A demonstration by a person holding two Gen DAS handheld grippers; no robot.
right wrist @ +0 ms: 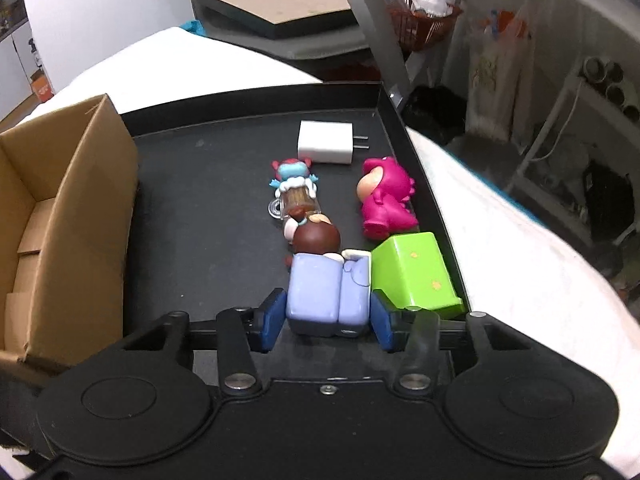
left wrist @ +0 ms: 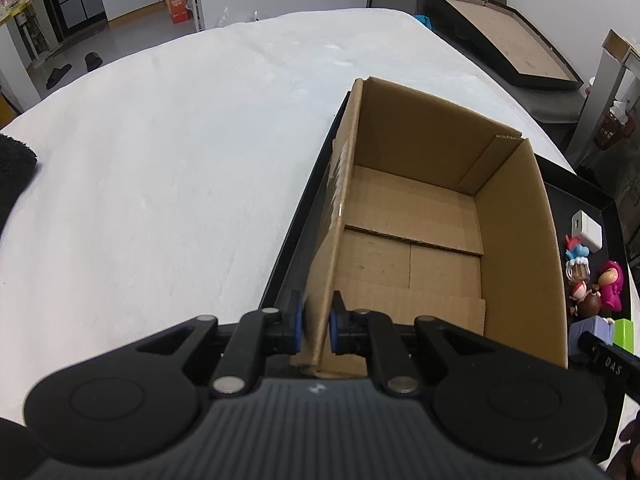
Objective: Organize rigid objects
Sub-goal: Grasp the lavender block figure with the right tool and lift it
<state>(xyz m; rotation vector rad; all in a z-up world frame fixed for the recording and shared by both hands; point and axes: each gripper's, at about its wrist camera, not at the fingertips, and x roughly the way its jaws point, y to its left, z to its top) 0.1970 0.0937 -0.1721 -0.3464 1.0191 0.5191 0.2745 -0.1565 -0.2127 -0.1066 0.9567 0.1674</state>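
An empty open cardboard box point(left wrist: 420, 216) stands at the left of a black tray point(right wrist: 208, 184). My left gripper point(left wrist: 318, 312) is shut on the box's near left wall, one pad on each side. Toys lie at the tray's right: a white charger point(right wrist: 326, 142), a pink figure point(right wrist: 386, 200), a blue-haired keychain figure point(right wrist: 294, 188), a green block point(right wrist: 416, 272) and a lilac figure with a brown head point(right wrist: 328, 292). My right gripper point(right wrist: 328, 320) has its blue pads against both sides of the lilac figure's body, which lies on the tray.
The tray rests on a white cloth-covered table point(left wrist: 160, 160). A black towel point(left wrist: 16, 168) lies at the table's left edge. Beyond the table sit a second black tray with a cardboard base point(left wrist: 500, 36) and a red basket point(right wrist: 424, 16).
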